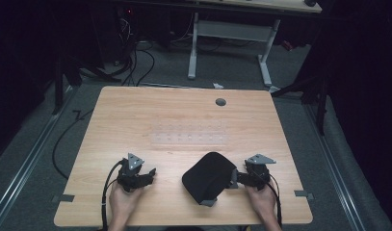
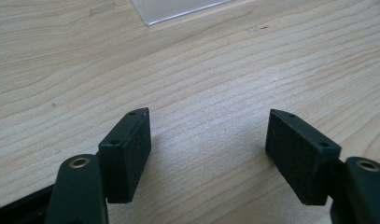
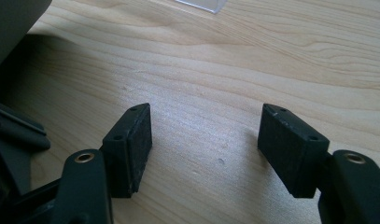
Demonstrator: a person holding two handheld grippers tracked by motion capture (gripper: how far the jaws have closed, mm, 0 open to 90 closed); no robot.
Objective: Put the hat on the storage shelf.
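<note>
A black fabric thing (image 1: 208, 175), shaped like a cap or pouch, lies on the wooden table (image 1: 184, 115) near the front, right of middle. My right gripper (image 1: 238, 177) rests just right of it, held by a hand. In the right gripper view that gripper (image 3: 206, 135) is open over bare wood, with the dark fabric (image 3: 10, 18) at the upper left. My left gripper (image 1: 146, 174) sits at the front left, apart from the fabric. In the left gripper view it (image 2: 208, 140) is open with nothing between its pads.
A clear flat plastic plate (image 1: 189, 138) lies in the middle of the table; its corner shows in the gripper views (image 2: 178, 7) (image 3: 201, 3). A grey cable hole (image 1: 220, 102) is at the back. Tape marks (image 1: 303, 194) sit near the front corners.
</note>
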